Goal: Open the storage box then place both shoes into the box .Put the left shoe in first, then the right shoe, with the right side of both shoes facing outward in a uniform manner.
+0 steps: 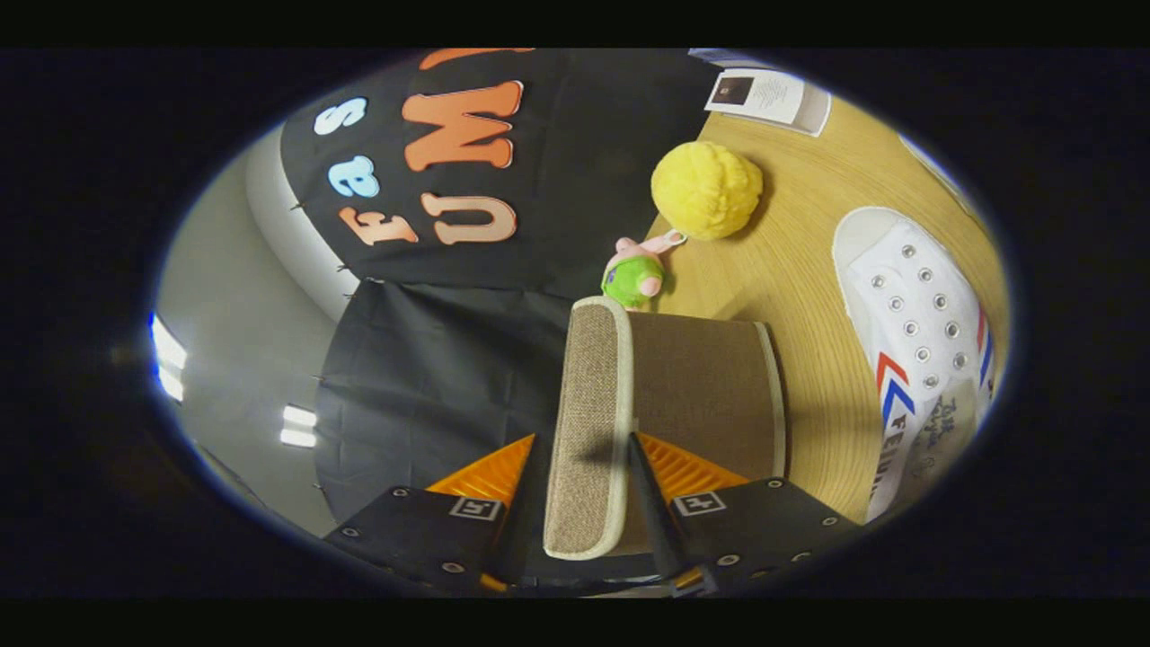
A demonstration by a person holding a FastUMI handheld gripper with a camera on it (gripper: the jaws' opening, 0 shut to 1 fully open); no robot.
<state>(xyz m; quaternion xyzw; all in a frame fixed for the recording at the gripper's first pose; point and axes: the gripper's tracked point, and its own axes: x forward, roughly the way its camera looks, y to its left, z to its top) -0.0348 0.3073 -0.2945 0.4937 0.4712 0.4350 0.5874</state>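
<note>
The gripper (pixel 582 503) has its two fingers closed onto the storage box lid (pixel 588 422), one finger on each face of the brown woven flap, so the flap's pale-trimmed edge stands up narrowly between them. The lid is tilted up and seen nearly edge-on, and the brown fabric panel of the storage box (pixel 710 386) spreads out behind it to one side, resting on the wooden table (pixel 800 270). Beside the box on the table lies a white canvas shoe (pixel 916 332) with metal eyelets and red and blue chevron stripes along its side; it sits close to the box but apart from it. Just beyond the lid's upper corner is a small plush toy (pixel 636 272) in green and pink. Past that, a yellow fuzzy ball (pixel 706 189) rests on the table, touching or nearly touching the toy. Farthest off, a white printed sheet (pixel 768 97) lies at the table's far edge.
</note>
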